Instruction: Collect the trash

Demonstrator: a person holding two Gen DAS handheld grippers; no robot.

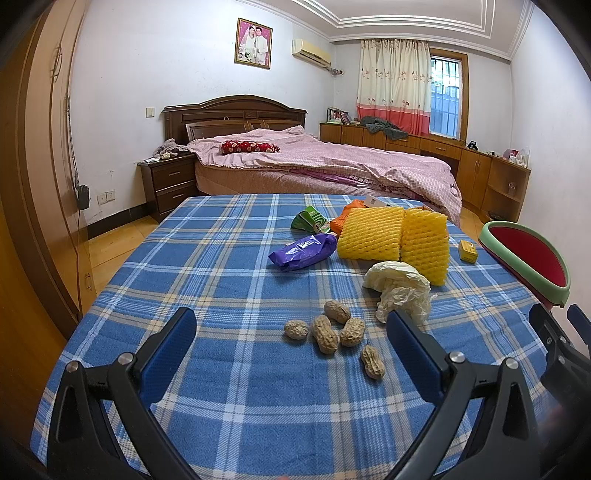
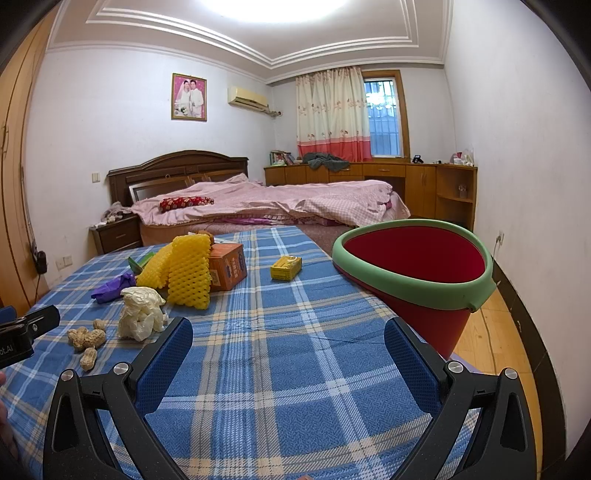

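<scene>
Pale walls (image 2: 110, 122) are enclosing a bedroom under a white moulded ceiling (image 2: 258, 33), which is glowing brightly at the top of the frame. A bed (image 1: 325, 162) with a dark wooden headboard (image 1: 232, 114) is lying at centre under a pink cover. A framed portrait (image 1: 253, 43) is hanging above it, an air conditioner (image 1: 311, 51) beside that. Floral curtains (image 1: 393, 85) are partly covering a barred window (image 1: 445, 96) at upper right. Wooden cabinets (image 1: 476, 166) are running beneath; a nightstand (image 1: 170, 184) is standing at left on yellowish wood flooring (image 1: 118, 240).

On the table (image 1: 221, 295) the peanuts (image 1: 332, 332) lie nearest, with the crumpled paper (image 1: 400, 286) just to their right. Behind it stand the foam nets (image 1: 395, 238) — the wrappers (image 1: 303, 251) to their left, the small box (image 1: 468, 251) to their right. The bin (image 2: 417, 273) sits at the table's right edge.
</scene>
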